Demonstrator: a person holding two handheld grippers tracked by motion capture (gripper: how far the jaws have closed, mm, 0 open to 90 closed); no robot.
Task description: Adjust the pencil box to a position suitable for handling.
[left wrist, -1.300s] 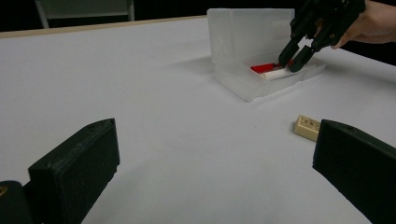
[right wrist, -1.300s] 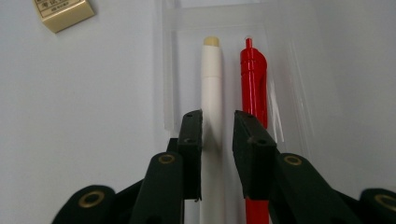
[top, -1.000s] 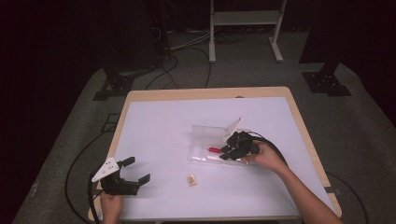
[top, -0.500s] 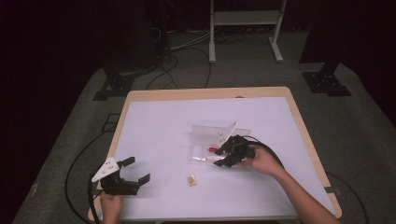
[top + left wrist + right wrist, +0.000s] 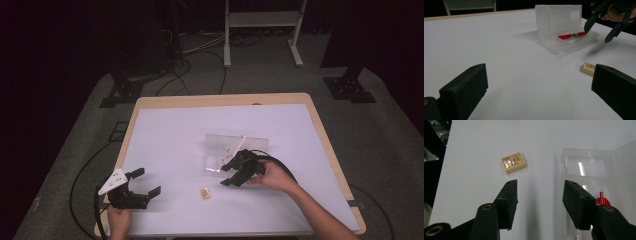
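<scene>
Eraser point(image 5: 513, 162), small and cream-coloured with a printed label, lies flat on the white counter point(image 5: 170, 135), apart from everything else. Just beyond it sits a clear plastic pencil case point(image 5: 235, 152), its lid standing open and upright behind the tray. Inside the tray lies a red pen point(image 5: 572, 35), along with something pale beside it that is too small to make out.

Judging from how things lie, the work looks like packing the case: the pen is already in, while the eraser is not yet picked up and the lid is not yet closed, so roughly half seems left.

The right gripper point(image 5: 238, 173), held in the person's right hand point(image 5: 274, 176), hovers at the near edge of the case, pointing towards the eraser. Its jaws are spread apart and hold nothing; in the right gripper view the eraser lies just ahead of the jaw tips, clear of both. The left gripper point(image 5: 136, 192) rests near the front left corner of the counter, well apart from the case, its jaws also spread wide and empty. In the left gripper view the eraser lies near the right-hand jaw, without touching it.

Counted: one eraser, one pencil case, one red pen, two grippers, one counter. Beyond the counter, on the dark floor, stand a white frame point(image 5: 262, 20) and several loose cables point(image 5: 200, 50).
</scene>
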